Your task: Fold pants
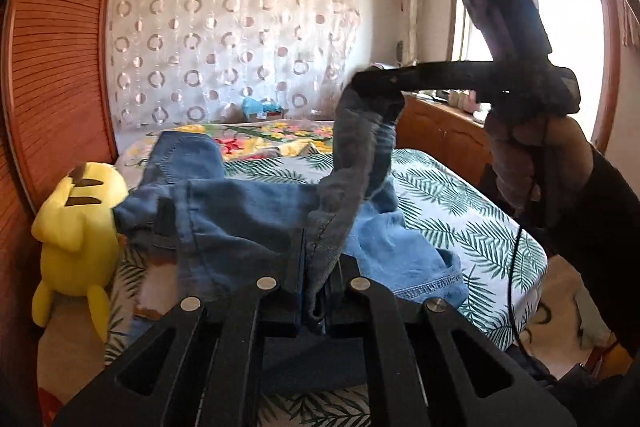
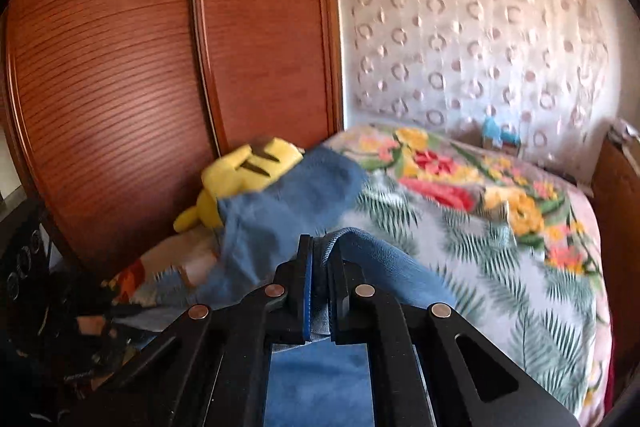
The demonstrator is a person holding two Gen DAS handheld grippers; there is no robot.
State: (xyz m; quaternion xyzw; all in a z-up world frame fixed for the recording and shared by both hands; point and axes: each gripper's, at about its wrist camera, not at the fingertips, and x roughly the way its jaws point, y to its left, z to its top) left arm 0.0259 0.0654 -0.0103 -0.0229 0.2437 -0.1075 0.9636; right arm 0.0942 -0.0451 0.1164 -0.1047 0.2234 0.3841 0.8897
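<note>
A pair of blue denim pants (image 1: pixel 248 211) is held up over a bed (image 1: pixel 460 195) by two black handheld grippers. The bed cover carries a green leaf print near the front and a bright flower print farther back.

In the left wrist view, the left gripper (image 1: pixel 316 291) has its fingers closed tight on a bunched fold of the denim, which rises from the jaws and spreads out above the bed. A hemmed edge (image 1: pixel 428 285) of the cloth hangs to the right, close over the leaf-print cover. Higher up on the right, the right gripper (image 1: pixel 376 83) pinches another part of the same pants, and a strip of denim sags between the two grippers. The person's right hand (image 1: pixel 532 163) grips its handle.

In the right wrist view, which is blurred, the right gripper (image 2: pixel 320 291) has its jaws closed narrowly on a fold of blue cloth. The rest of the pants (image 2: pixel 288 203) trails away to the left, partly covering a yellow plush toy (image 2: pixel 244 175) that sits beside a brown slatted wardrobe (image 2: pixel 140 67). A pale curtain (image 2: pixel 480 47) with ring patterns hangs behind the bed.
</note>
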